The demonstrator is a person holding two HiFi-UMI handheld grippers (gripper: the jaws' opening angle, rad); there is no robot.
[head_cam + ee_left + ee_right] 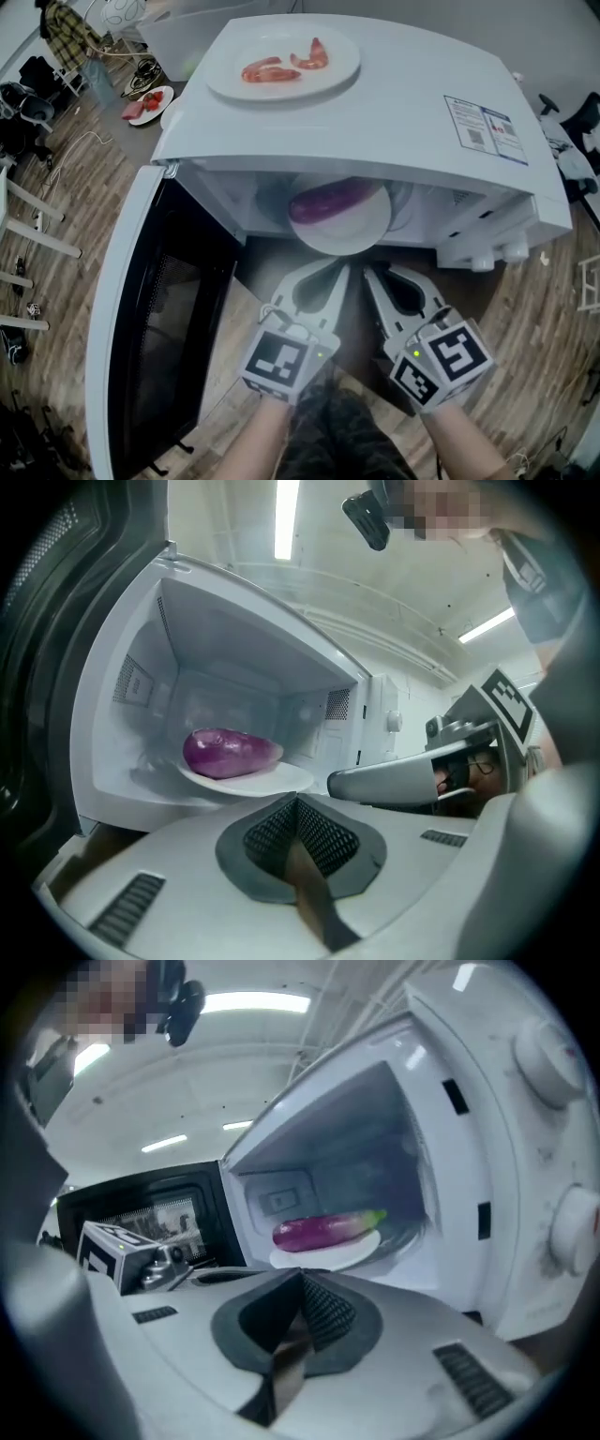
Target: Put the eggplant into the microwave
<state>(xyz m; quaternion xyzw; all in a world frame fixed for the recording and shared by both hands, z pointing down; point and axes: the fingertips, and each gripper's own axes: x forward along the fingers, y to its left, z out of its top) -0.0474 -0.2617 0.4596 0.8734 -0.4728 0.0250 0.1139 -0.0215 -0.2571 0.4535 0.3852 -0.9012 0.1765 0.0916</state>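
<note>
Left gripper (330,277) and right gripper (376,277) held side by side, tips angled toward each other, jaws of each pressed together, nothing gripped, forearms (251,439) extended forward

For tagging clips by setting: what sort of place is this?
Probably a lab or office room, not a kitchen: loose cables lie on the wood floor beside the microwave, strip lights overhead.
</note>
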